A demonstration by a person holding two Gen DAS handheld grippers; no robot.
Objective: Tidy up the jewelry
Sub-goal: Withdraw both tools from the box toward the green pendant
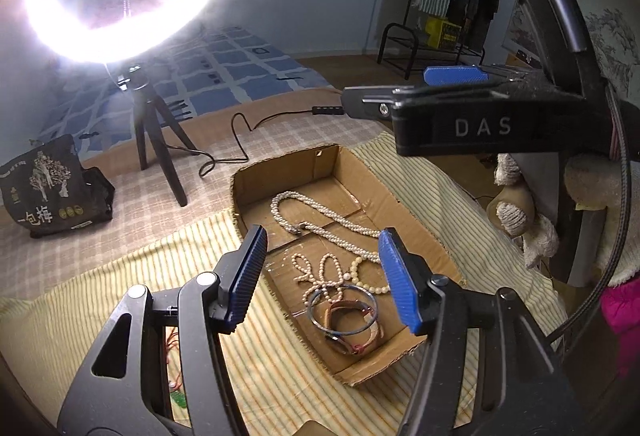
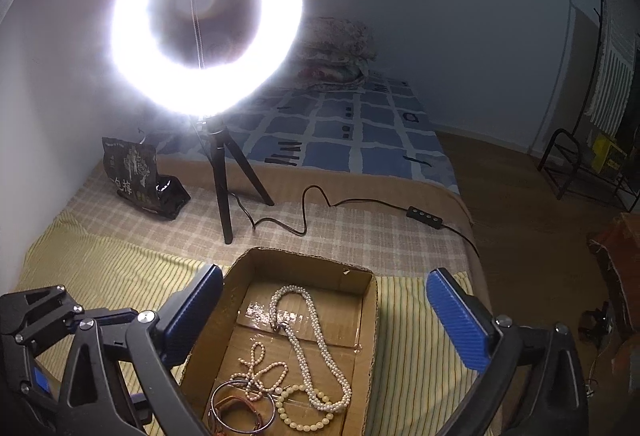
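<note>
While both grippers, left [image 1: 322,278] and right [image 2: 324,320], hover spread wide and empty, jewelry lies in the box [image 2: 370,300] below their fingers; next, probably fetch another piece.

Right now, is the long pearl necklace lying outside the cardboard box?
No, the long pearl necklace lies inside the cardboard box, on its floor beside the other jewelry.

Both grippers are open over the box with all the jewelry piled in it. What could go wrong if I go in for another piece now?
1. The small pearl strand overlaps the metal bangle and watch strap, so lifting one may drag the others.
2. The long pearl necklace crosses the bead bracelet; they could tangle.
3. The cardboard box looks light; the left gripper or right gripper could shove it.
</note>
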